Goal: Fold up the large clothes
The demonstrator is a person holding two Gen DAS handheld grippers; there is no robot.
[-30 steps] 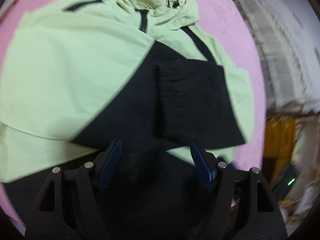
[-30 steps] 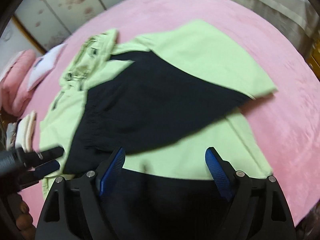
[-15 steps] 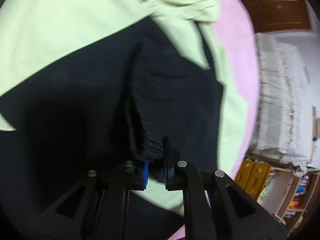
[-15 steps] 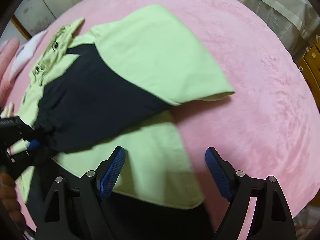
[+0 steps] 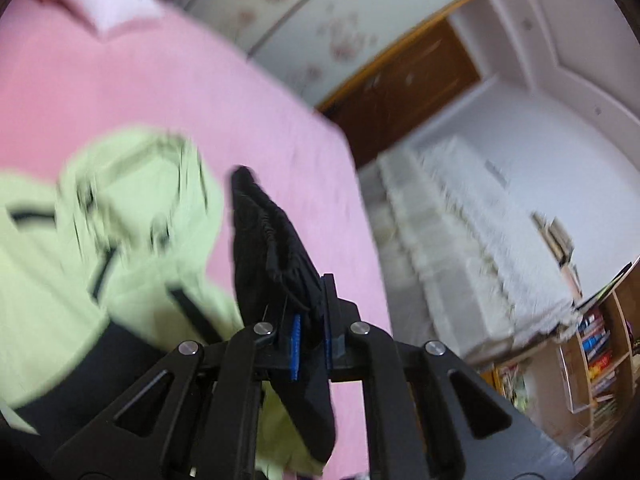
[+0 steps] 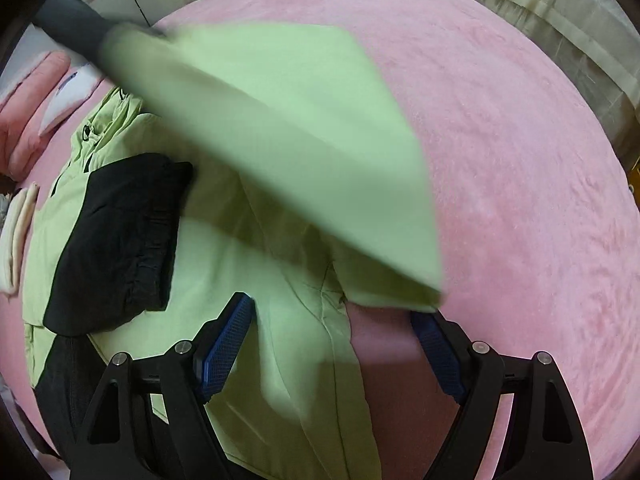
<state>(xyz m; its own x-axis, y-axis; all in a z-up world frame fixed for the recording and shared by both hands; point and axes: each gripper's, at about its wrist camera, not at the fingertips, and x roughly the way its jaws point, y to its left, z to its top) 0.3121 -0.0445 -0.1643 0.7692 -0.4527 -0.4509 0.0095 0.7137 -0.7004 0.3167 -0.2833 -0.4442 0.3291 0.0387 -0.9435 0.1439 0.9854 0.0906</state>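
Left tongs (image 5: 310,344) clenched on the black cuff (image 5: 276,240) of the jacket (image 6: 256,264), sleeve (image 6: 280,132) lifted clear of the pink bed (image 6: 520,160). Right tongs (image 6: 340,364) spread wide, nothing gripped, hovering over the light-green hem near the bed's edge. Rest of the jacket lies flat on the bed, other black cuff folded across its chest.

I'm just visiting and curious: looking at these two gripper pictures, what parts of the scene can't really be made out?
- Left wrist view: motion blur smears the light green and black jacket, hiding its cords and zips.
- Same view: the left gripper covers part of the black elastic cuff it pinches.
- Right wrist view: the lifted green sleeve hides the jacket beneath; its top end is a dark blur.
- Right gripper: open, holding nothing.
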